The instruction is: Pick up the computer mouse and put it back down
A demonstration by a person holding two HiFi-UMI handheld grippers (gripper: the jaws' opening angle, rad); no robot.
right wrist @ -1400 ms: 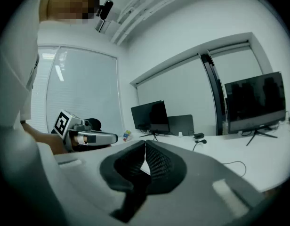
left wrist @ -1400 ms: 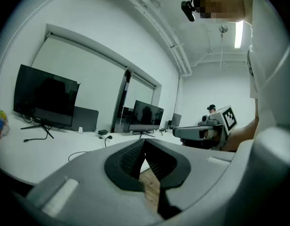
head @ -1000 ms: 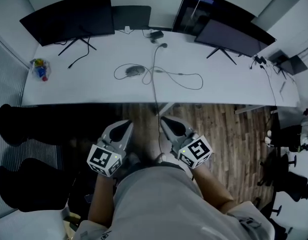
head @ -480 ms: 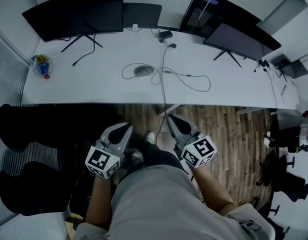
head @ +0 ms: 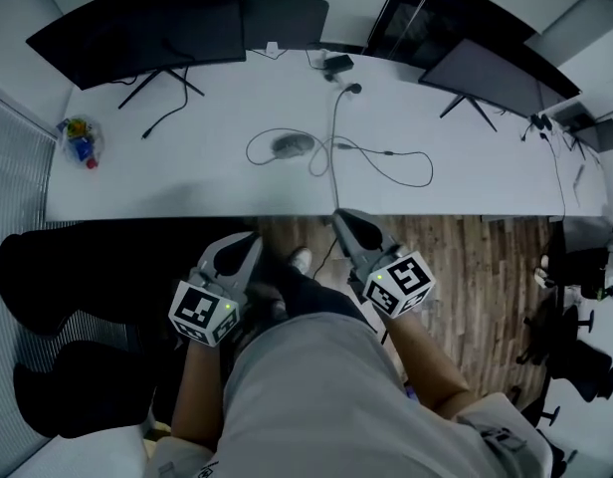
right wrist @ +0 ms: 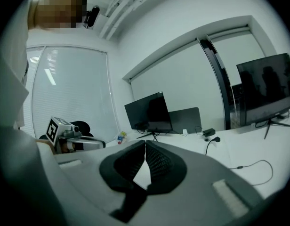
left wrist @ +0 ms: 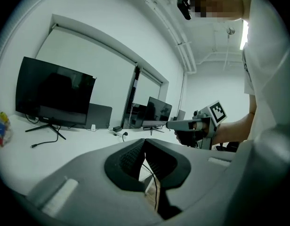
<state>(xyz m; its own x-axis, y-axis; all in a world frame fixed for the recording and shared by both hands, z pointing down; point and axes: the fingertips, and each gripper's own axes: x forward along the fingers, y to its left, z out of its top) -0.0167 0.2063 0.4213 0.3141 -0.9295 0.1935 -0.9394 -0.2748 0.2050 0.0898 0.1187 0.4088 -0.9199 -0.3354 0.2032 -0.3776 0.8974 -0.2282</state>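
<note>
The right gripper [right wrist: 145, 144] has its jaws closed tip to tip, with nothing between them. Past them is a white desk [right wrist: 234, 149] with a black screen [right wrist: 148, 113] and a cable [right wrist: 240, 167].

Head view overhead; both gripper views level, sharing desk [head: 187, 182].

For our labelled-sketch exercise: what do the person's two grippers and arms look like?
The left gripper and right gripper are pale grey shells tapering to a point, with dark ribbed pads inside. Each carries a white cube printed with black square markers at its rear. The forearms are unsleeved; the person wears a pale top.
</note>
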